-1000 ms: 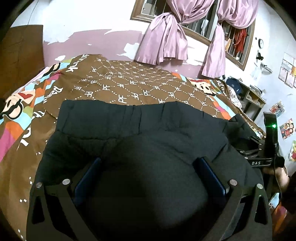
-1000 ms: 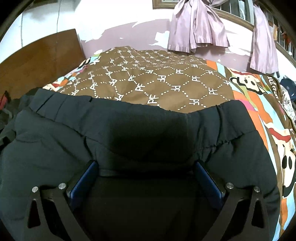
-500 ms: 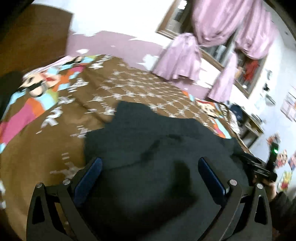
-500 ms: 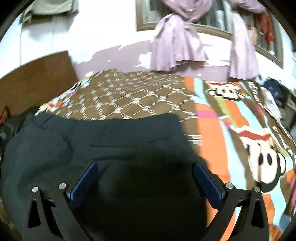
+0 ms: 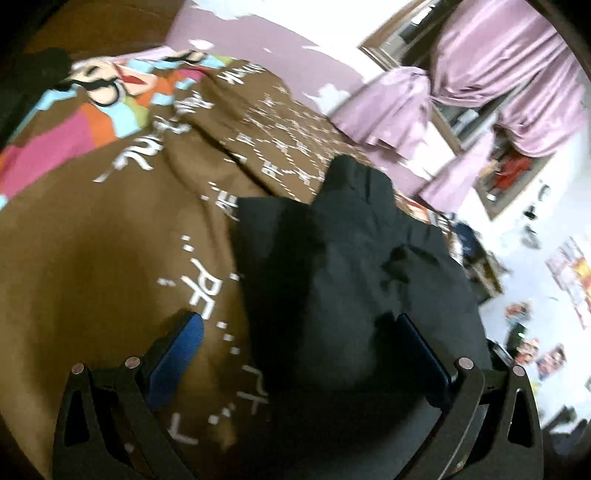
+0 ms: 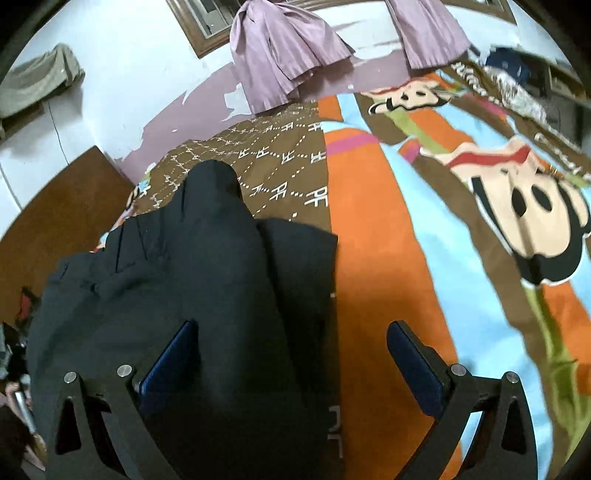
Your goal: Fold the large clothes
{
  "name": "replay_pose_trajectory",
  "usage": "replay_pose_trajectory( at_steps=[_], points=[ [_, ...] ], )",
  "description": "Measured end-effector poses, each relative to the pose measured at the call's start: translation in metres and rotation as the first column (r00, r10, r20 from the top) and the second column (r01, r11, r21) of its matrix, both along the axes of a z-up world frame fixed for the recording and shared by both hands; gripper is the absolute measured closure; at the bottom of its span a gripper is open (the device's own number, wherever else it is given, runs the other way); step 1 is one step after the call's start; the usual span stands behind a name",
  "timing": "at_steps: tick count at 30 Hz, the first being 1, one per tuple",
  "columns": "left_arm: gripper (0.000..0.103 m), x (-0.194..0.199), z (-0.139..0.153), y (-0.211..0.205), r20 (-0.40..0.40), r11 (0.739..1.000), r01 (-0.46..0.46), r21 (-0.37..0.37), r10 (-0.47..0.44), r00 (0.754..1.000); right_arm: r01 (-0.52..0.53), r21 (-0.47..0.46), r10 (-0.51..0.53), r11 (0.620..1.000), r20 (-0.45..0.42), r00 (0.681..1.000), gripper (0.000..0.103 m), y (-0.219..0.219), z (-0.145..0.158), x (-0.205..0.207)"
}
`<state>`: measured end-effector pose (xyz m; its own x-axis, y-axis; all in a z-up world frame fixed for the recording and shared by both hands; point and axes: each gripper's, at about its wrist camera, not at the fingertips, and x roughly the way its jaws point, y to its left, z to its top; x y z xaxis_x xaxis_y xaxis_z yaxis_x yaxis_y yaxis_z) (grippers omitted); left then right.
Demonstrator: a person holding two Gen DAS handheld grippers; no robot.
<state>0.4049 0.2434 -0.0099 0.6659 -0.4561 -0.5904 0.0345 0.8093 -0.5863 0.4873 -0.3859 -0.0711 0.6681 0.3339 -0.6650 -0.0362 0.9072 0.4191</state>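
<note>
1. Dark garment [image 5: 354, 266]: lies bundled on the bed, on a brown patterned blanket [image 5: 110, 258]. In the right wrist view the same garment [image 6: 184, 288] sits at the seam where the brown panel meets the orange stripe, with one rounded fold rising towards the far wall.
2. Left gripper [image 5: 295, 343]: jaws spread wide. Its left blue pad [image 5: 177, 354] hangs over bare blanket; the right pad [image 5: 421, 354] sits against the garment's near edge. No cloth is pinched between them.
3. Right gripper [image 6: 291, 354]: jaws likewise spread wide. The left pad [image 6: 170, 362] is over dark fabric; the right pad [image 6: 413, 365] is over the orange stripe of the blanket [image 6: 388, 258]. Nothing is clamped.
4. Whether either gripper touches the cloth from above cannot be determined.
5. Surroundings: pink curtains [image 6: 288, 55] hang tied at a framed window [image 5: 406, 33] on the far wall; the wall paint is patchy. A wooden headboard [image 6: 55, 221] stands at the left of the bed.
6. Left wrist view is motion-blurred; small detail at the room's right side is illegible.
</note>
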Motion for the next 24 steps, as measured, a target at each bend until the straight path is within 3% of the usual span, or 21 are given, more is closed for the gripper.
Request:
replay_pose_trajectory(
  at_steps=[7, 12, 15, 17, 19, 24],
  points=[
    [0.001, 0.002, -0.005, 0.007, -0.015, 0.997, 0.034, -0.064, -0.035, 0.999, -0.047, 0.239, 0.062, 0.970, -0.057, 0.996, 0.000, -0.022, -0.025, 0.005],
    [0.001, 0.009, -0.006, 0.005, -0.037, 0.995, 0.077, -0.065, -0.079, 0.996, -0.099, 0.297, 0.119, 0.950, -0.050, 0.992, 0.000, -0.025, -0.026, 0.003],
    [0.001, 0.007, -0.003, 0.000, -0.024, 0.987, 0.141, -0.084, -0.143, 0.989, -0.195, 0.351, 0.215, 0.916, -0.019, 0.976, 0.000, -0.018, -0.022, 0.000],
    [0.001, 0.006, 0.001, -0.009, -0.007, 0.971, 0.219, -0.099, -0.221, 0.975, -0.274, 0.407, 0.298, 0.871, 0.005, 0.955, 0.000, -0.009, -0.019, -0.001],
    [0.001, 0.007, 0.003, -0.016, -0.012, 0.966, 0.252, -0.065, -0.253, 0.967, -0.308, 0.418, 0.339, 0.855, 0.000, 0.941, 0.000, -0.001, -0.019, 0.002],
    [0.001, 0.014, -0.007, -0.016, -0.112, 0.960, 0.273, -0.063, -0.279, 0.954, -0.311, 0.331, 0.345, 0.891, -0.048, 0.938, 0.000, 0.014, -0.020, 0.002]
  ],
)
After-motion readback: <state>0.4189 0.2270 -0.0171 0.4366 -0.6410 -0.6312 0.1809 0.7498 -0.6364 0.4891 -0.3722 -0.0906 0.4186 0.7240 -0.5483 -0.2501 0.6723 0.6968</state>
